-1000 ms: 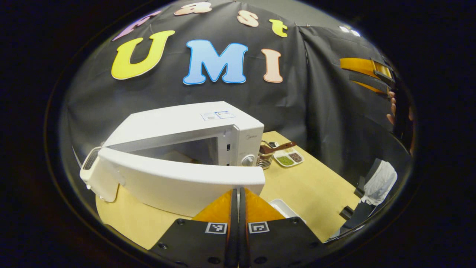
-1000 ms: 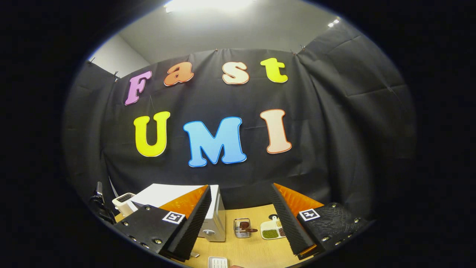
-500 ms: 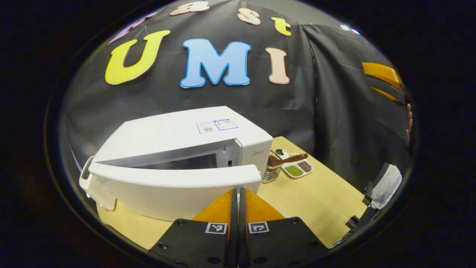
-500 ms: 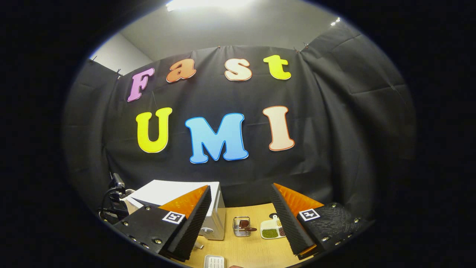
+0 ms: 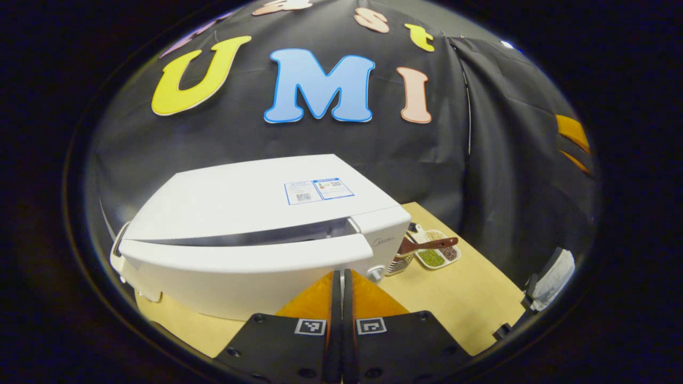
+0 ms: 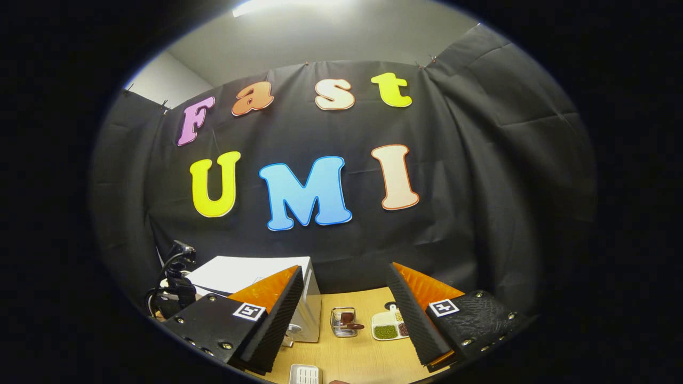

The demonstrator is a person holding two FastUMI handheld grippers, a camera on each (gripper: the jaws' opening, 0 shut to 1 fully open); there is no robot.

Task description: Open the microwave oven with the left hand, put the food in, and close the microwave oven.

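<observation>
A white microwave oven (image 5: 251, 197) stands on the wooden table (image 5: 453, 304). Its door (image 5: 235, 272) is almost against the body, with only a thin dark slit along the top. My left gripper (image 5: 341, 274) is shut with nothing between its fingers, and its tips rest against the door's right end, just below the control panel. My right gripper (image 6: 346, 269) is open and empty, held well above the table and back from the microwave (image 6: 251, 269). The right gripper's fingers (image 5: 573, 136) also appear at the far right of the left gripper view. The oven's inside is hidden.
Right of the microwave stand a wire basket (image 5: 397, 262) with a brown spoon (image 5: 427, 245) and a white divided dish (image 5: 437, 256) of beans. A small white tray (image 6: 304, 374) lies near the table's front. A white appliance (image 5: 120, 256) sits behind the door's hinge side.
The microwave door has swung from well ajar to nearly shut, with my shut left gripper following it inward. The right gripper stayed open and drifted slightly.
</observation>
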